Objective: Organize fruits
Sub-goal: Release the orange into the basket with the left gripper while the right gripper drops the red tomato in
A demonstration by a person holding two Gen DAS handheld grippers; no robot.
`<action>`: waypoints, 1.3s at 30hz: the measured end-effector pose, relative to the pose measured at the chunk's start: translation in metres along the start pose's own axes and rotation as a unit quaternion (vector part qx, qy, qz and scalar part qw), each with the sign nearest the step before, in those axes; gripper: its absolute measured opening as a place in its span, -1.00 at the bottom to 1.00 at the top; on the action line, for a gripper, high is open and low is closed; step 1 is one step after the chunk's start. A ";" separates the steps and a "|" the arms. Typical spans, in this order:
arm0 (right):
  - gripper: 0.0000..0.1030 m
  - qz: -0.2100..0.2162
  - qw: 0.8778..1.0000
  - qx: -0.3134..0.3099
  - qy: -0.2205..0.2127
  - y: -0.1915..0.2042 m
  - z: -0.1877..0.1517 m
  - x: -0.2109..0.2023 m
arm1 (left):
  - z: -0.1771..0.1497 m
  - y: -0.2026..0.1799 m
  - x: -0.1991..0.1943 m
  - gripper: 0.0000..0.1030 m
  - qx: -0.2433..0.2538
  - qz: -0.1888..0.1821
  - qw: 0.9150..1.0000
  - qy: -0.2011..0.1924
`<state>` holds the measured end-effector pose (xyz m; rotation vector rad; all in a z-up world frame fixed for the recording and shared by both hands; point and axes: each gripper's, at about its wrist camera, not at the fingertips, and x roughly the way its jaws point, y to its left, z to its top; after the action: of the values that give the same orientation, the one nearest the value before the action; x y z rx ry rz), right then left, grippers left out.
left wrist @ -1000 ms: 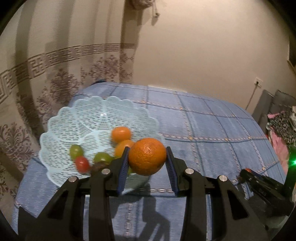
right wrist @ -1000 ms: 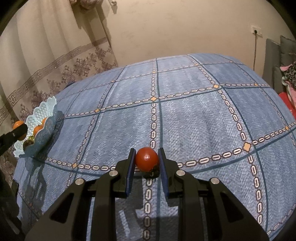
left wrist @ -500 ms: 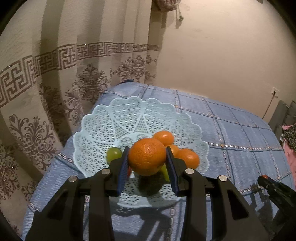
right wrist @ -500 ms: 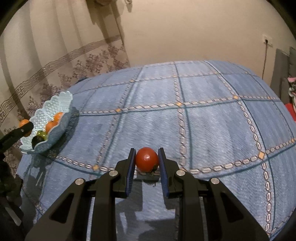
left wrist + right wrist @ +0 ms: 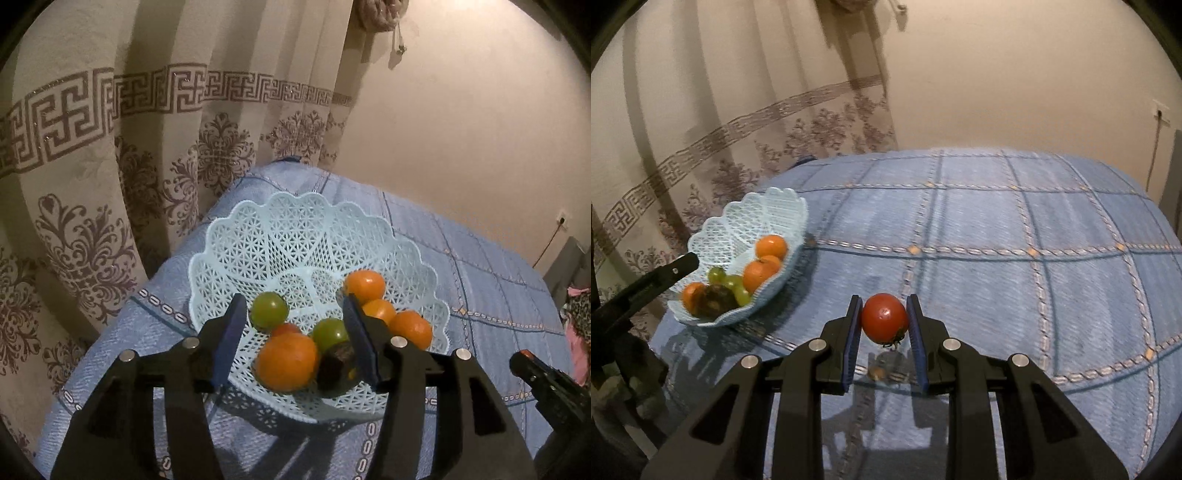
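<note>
A pale blue lattice basket (image 5: 295,236) sits near the bed's corner, also seen at the left as the basket (image 5: 746,221) in the right wrist view. Inside lie several oranges, two green fruits, a small red one and a dark fruit (image 5: 338,363). A big orange (image 5: 286,362) rests at the basket's front. My left gripper (image 5: 295,325) hangs open just above it, jaws wide apart. My right gripper (image 5: 884,319) is shut on a red tomato (image 5: 884,317), lifted above the blanket to the right of the basket.
A blue checked blanket (image 5: 997,240) covers the bed. A patterned curtain (image 5: 110,166) hangs close behind and left of the basket. A wall socket with cord (image 5: 1160,114) is at the far right. Clothes (image 5: 580,314) lie at the right edge.
My left gripper has opened and let the big orange drop into the basket's front. The right gripper has swung left toward the basket, still holding the tomato.
</note>
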<state>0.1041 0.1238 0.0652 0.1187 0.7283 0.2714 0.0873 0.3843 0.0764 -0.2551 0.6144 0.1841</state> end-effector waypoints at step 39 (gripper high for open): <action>-0.34 0.090 0.994 -0.056 0.013 0.111 0.041 0.055 | -0.001 0.028 -0.008 0.77 -0.036 0.127 0.991 -0.030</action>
<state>0.1488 0.2457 0.0827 0.0742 0.7275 0.4864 0.0738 0.4102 0.0751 -0.2403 0.5804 0.4596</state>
